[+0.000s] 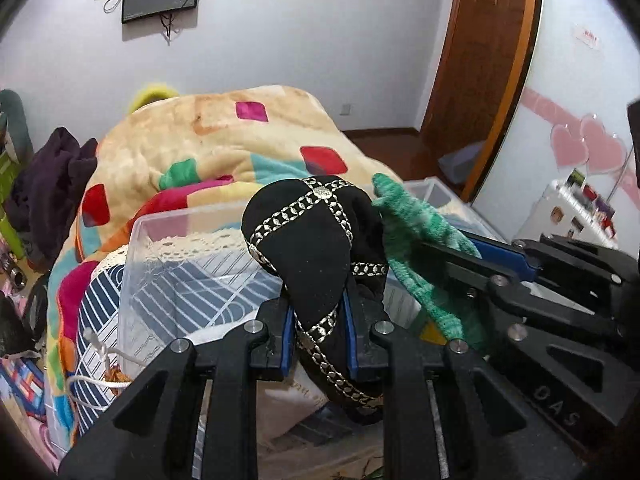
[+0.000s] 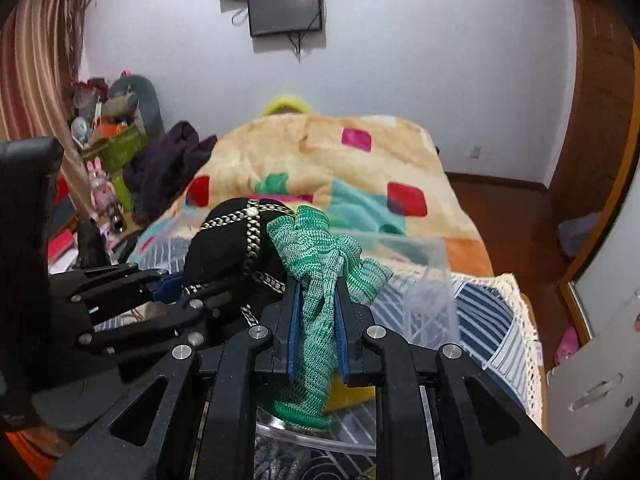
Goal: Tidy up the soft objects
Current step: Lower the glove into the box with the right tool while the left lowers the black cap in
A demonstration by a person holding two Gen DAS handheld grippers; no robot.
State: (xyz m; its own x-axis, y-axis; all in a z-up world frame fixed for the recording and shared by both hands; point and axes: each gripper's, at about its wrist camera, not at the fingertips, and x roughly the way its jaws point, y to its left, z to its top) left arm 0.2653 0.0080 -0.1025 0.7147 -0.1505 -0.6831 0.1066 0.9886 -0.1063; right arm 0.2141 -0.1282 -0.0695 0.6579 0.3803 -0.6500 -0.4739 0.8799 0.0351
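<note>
We held two soft pieces up at once over the clear plastic bin (image 1: 160, 240) that sat on the bed (image 1: 224, 128), near its foot end. Our left gripper (image 1: 318, 332) had its jaws closed on the black cap with silver braid trim (image 1: 308, 240), pinched low on the fabric so the crown bulged above the jaws and a tail of braid hung below. Our right gripper (image 2: 316, 320) had its jaws closed on the green knit piece (image 2: 320, 264), maybe a glove or sock, we couldn't tell; it was gripped mid-length, top bunched into folds above the jaws, cuff end dangling under them. The two pieces were just beside each other, looked touching at the cap's right side in the left wrist view. Both were above the bin's near part, not yet set down. Bin looked mostly unfilled, a striped navy cushion (image 1: 100, 320) with lace edge showed through and beside its wall. We judged both pieces light, limp, non-fragile; the knit would stretch and snag, and the cap's braid gave a firmer line to pinch. A mid-body grip seemed fine, though loose ends could catch the bin rim when lowering.
</note>
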